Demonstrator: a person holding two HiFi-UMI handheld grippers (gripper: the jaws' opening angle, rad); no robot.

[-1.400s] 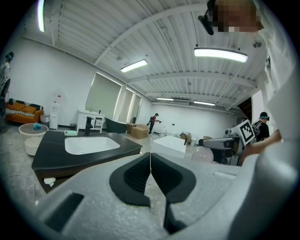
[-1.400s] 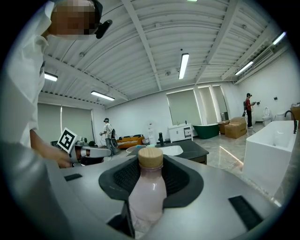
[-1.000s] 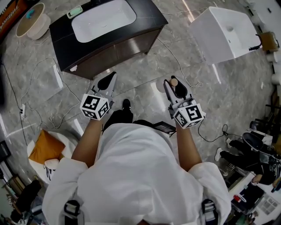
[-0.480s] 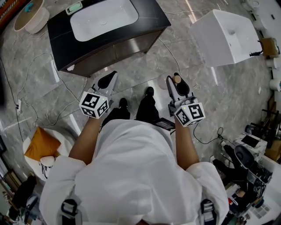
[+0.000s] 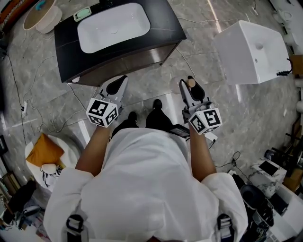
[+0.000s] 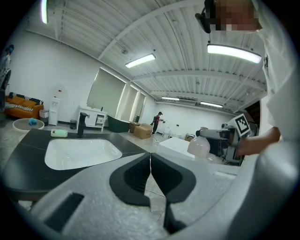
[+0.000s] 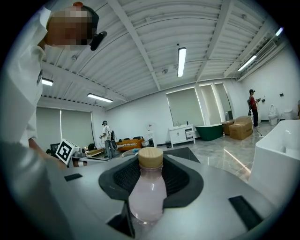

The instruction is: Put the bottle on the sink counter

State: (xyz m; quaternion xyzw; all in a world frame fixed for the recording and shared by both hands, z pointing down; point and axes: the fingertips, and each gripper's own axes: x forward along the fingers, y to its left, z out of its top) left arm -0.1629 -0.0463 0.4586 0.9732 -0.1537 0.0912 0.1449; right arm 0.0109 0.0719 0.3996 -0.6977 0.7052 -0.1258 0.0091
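A small bottle of pale pink liquid with a tan cap stands upright between the jaws of my right gripper, which is shut on it. From the head view the bottle and right gripper are over the marble floor, short of the cabinet's front right corner. The left gripper view also catches the bottle off to the right. My left gripper is shut with nothing in it, its pads touching. It is just in front of the black sink counter with its white basin.
A white box-shaped basin stands on the floor at the right. A green soap dish lies on the counter's back edge, with a round bowl beyond. Cables trail over the floor. An orange cushion sits at lower left.
The person has stepped forward, and both grippers have come nearer the counter's front. The bottle stays gripped in the right gripper; the left stays shut.
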